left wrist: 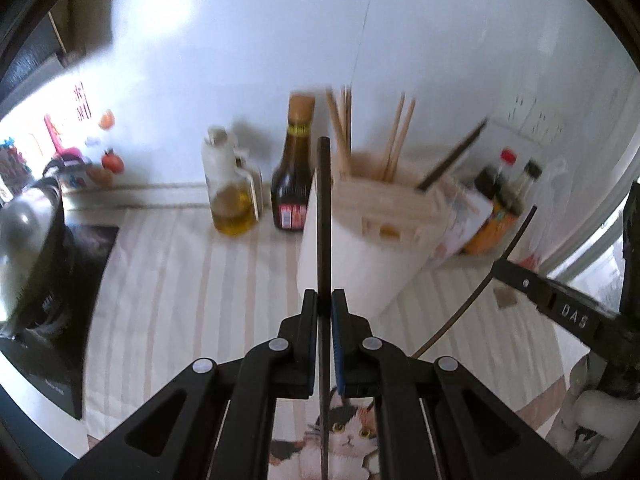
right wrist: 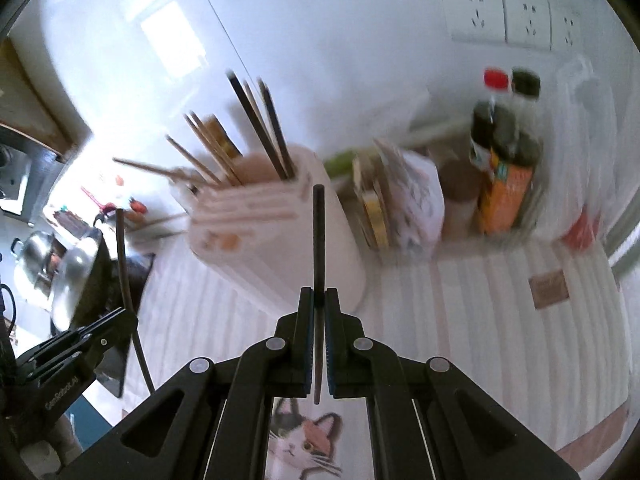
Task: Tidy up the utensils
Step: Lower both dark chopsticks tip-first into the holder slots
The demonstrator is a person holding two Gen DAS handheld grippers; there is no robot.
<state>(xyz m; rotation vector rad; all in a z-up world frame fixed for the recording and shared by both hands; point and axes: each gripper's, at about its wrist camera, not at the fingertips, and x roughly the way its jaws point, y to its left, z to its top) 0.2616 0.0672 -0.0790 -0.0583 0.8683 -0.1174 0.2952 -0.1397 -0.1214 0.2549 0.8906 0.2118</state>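
Two dark chopsticks are held, one per gripper. The left gripper [left wrist: 324, 312] is closed tight on a dark chopstick [left wrist: 323, 208] that runs straight up between its blue pads, its tip standing before the utensil holder [left wrist: 384, 216]. The right gripper [right wrist: 319, 312] is likewise clamped on a second dark chopstick [right wrist: 319, 240], upright in its view. Just beyond both stands the pale holder, already bristling with wooden and dark chopsticks, on a striped cloth [left wrist: 192, 280] covering the desk. Behind it are an oil bottle [left wrist: 228, 196], a dark sauce bottle [left wrist: 294, 176] and more bottles by the wall; a pot [left wrist: 28, 248] sits far left.
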